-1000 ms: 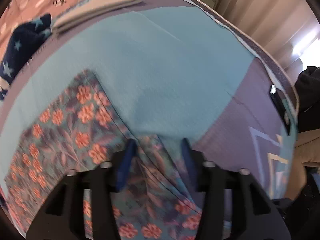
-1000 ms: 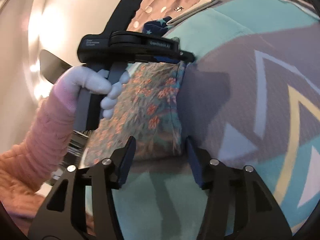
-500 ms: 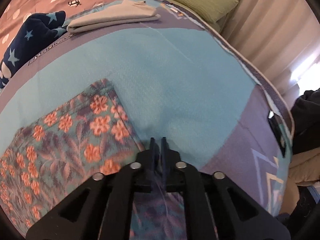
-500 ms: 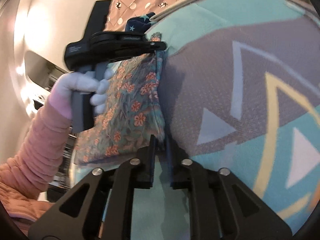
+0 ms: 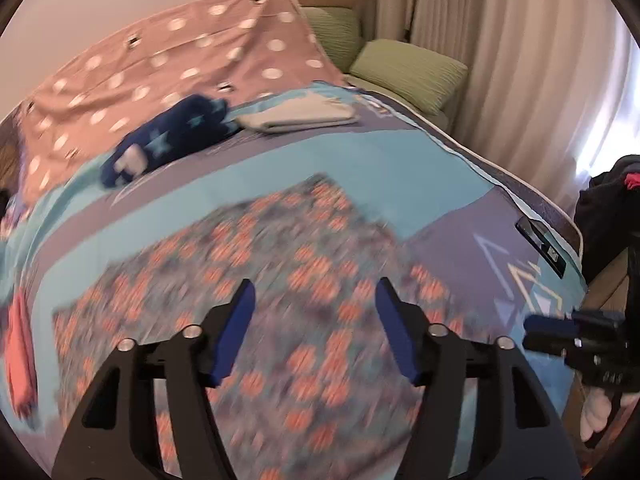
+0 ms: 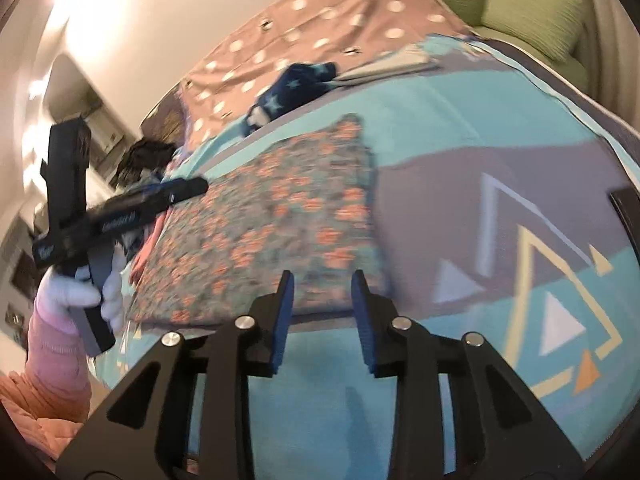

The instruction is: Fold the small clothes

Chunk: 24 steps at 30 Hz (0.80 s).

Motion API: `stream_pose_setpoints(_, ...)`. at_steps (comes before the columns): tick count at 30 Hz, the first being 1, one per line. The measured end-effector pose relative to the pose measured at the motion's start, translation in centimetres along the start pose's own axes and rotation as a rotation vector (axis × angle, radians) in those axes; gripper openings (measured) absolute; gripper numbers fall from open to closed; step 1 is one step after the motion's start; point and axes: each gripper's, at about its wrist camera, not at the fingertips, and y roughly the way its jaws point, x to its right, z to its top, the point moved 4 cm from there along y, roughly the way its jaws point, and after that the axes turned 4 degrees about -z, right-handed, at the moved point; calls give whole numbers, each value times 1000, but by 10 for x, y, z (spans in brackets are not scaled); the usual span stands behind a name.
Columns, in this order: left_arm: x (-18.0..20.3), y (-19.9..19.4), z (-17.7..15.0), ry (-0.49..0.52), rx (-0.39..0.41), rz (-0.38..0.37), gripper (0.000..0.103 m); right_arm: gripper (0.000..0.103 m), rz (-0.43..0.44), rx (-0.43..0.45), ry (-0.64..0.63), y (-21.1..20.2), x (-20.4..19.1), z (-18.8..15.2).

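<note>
Here, in the left wrist view, the left gripper stands wide open above the floral cloth; its jaws have just been opening, and nothing is pinched between them. The floral cloth lies flat on the blue and purple blanket, blurred by motion. Beyond it, a navy star-print garment lies near the pink dotted cover, with a folded grey garment just beside it. Green pillows sit at the far end, next to the curtain. The right gripper enters at the right edge.

In the right wrist view, the right gripper is partly open; its jaws have just been opening, and the blue pads hold nothing. The near edge of the floral cloth lies just ahead of the fingertips. At the left, a gloved hand with a pink sleeve grips the left gripper, raised over the far side of the cloth. The navy garment and the grey garment lie farther up the blanket.
</note>
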Motion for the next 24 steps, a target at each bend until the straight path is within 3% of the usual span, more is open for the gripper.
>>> stream_pose_setpoints(6,-59,-38,-61,-141,27,51,69,39,24,-60,-151,28,-77,11)
stream_pose_setpoints(11,-135,-86,-134,-356,78,102,69,51,29,-109,-325,56,-146,12)
stream_pose_setpoints(15,-190,-122,-199,-544,106,140,69,52,55,-151,-419,81,-193,8)
stream_pose_setpoints(17,-208,-132,-228,-639,117,101,69,52,77,-181,-454,97,-216,7)
stream_pose_setpoints(20,-217,-135,-246,-709,146,11,68,53,97,-227,-541,127,-256,5)
stream_pose_setpoints(24,-211,-126,-243,-697,173,-64,68,54,96,-267,-638,165,-302,9)
